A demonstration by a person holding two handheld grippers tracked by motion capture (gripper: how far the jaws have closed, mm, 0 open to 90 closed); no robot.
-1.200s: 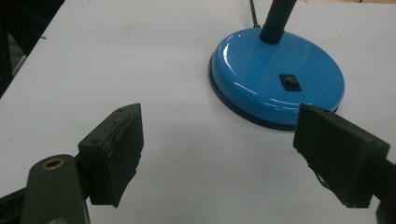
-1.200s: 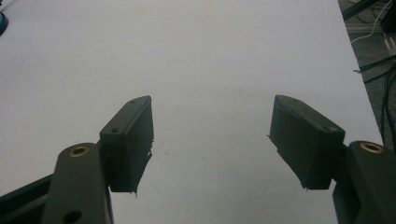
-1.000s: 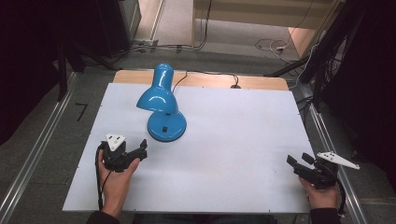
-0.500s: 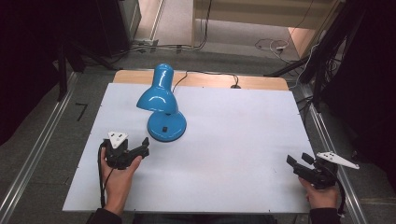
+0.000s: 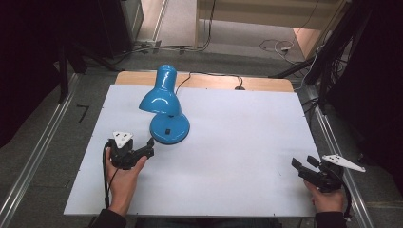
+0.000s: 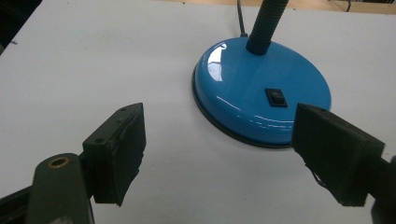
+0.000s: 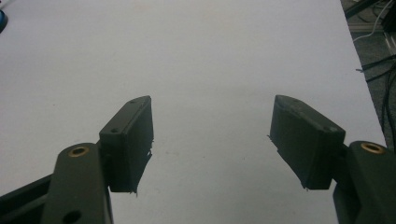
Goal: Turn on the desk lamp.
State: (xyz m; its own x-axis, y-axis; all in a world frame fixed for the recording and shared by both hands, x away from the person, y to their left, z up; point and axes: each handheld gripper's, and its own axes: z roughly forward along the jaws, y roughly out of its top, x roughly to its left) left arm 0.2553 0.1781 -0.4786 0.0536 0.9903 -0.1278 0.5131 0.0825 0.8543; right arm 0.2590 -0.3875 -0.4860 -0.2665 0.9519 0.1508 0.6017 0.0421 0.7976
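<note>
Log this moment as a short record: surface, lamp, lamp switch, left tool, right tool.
surface: white table
lamp: blue desk lamp, round base flat on the table, shade bent down toward the left
lamp switch: black rocker switch on top of the base
left tool: left tool open, jaws just short of the base, nothing held
right tool: right tool open over bare table at the near right corner, nothing held

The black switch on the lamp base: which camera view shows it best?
The left gripper view: the switch is close and sharp on the blue lamp base. In the high view it is a tiny dark mark.
</note>
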